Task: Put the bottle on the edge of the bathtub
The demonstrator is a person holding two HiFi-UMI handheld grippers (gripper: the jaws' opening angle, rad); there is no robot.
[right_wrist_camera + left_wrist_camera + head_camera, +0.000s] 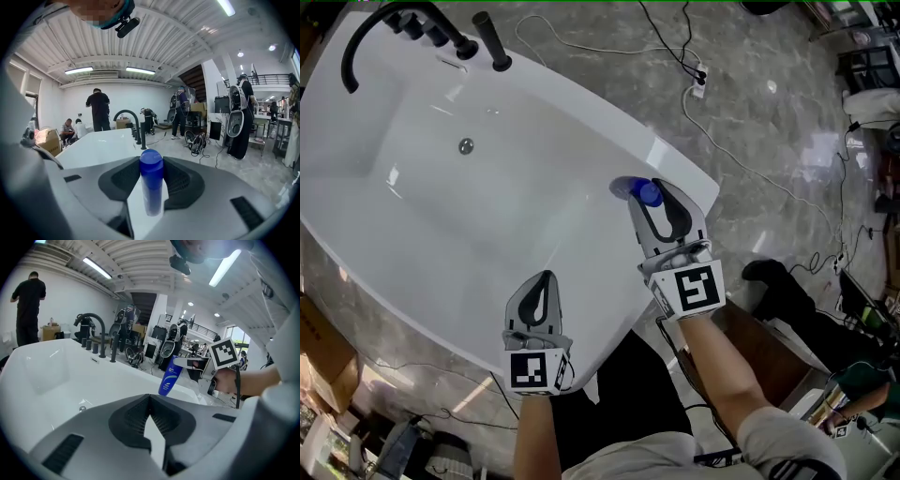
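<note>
Blue plastic bottle (169,377) leans tilted over the white bathtub rim (686,187), clamped between the right gripper (651,198) jaws. Left gripper (545,281) is clenched, empty.

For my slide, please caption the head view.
Right gripper holds a blue bottle at the white bathtub's edge; left gripper shut, empty.

Glossy grey floor (769,56), seemingly marble, strewn with cables (199,140); ribbed white ceiling (154,42) carries strip lights (140,71).
</note>
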